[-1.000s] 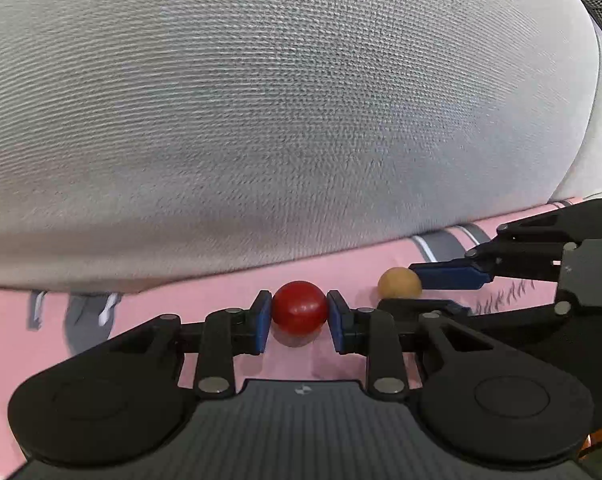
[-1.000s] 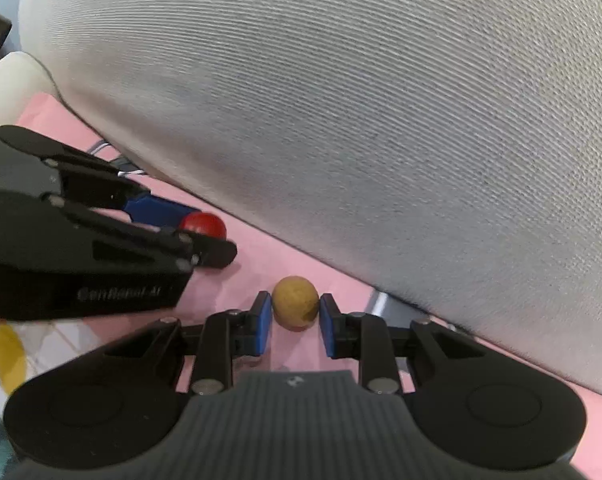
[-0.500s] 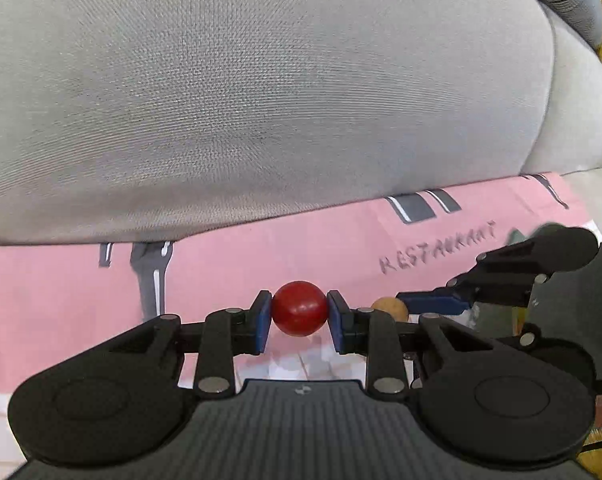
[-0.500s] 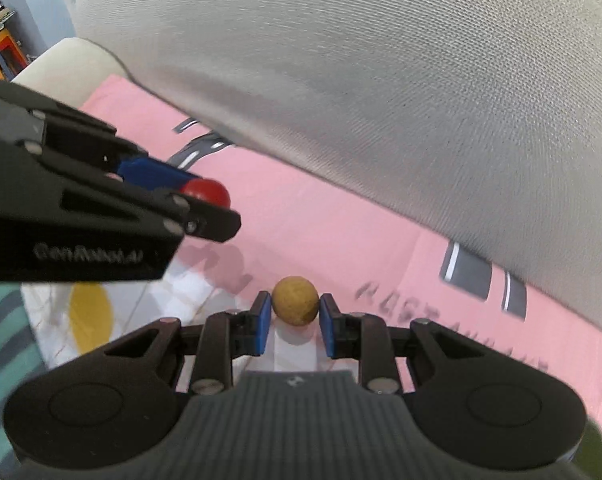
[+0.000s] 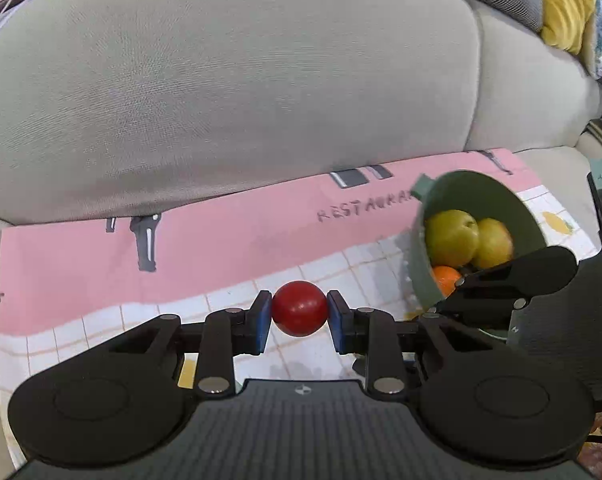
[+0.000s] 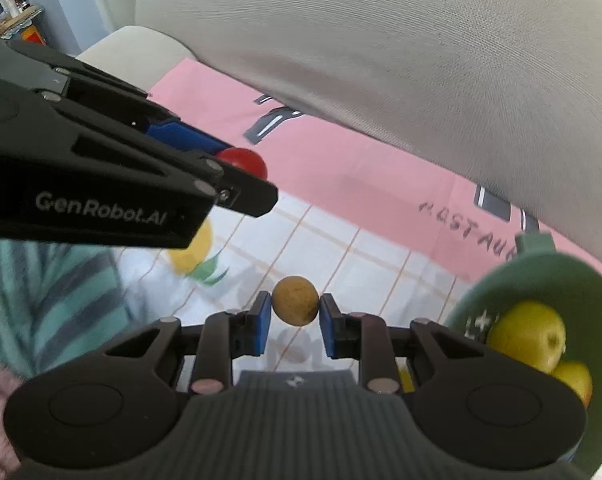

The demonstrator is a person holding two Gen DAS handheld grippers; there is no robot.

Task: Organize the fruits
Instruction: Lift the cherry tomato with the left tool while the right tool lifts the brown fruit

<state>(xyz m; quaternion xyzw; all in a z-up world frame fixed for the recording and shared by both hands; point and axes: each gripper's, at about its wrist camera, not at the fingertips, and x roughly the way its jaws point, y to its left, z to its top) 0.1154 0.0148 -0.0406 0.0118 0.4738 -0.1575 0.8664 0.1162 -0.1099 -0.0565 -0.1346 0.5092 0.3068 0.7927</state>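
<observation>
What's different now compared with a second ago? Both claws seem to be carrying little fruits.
Both grippers have pulled back from the sofa cushion and lifted off the pink mat, bringing a green bowl of fruit into view on the right. Nothing was grabbed or released: the left gripper still clamps the red fruit, and the right gripper still clamps the tan fruit.

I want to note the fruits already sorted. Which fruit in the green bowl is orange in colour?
The small orange fruit at the bottom of the green bowl, partly behind the right gripper; the two fruits above it are yellow-green.
</observation>
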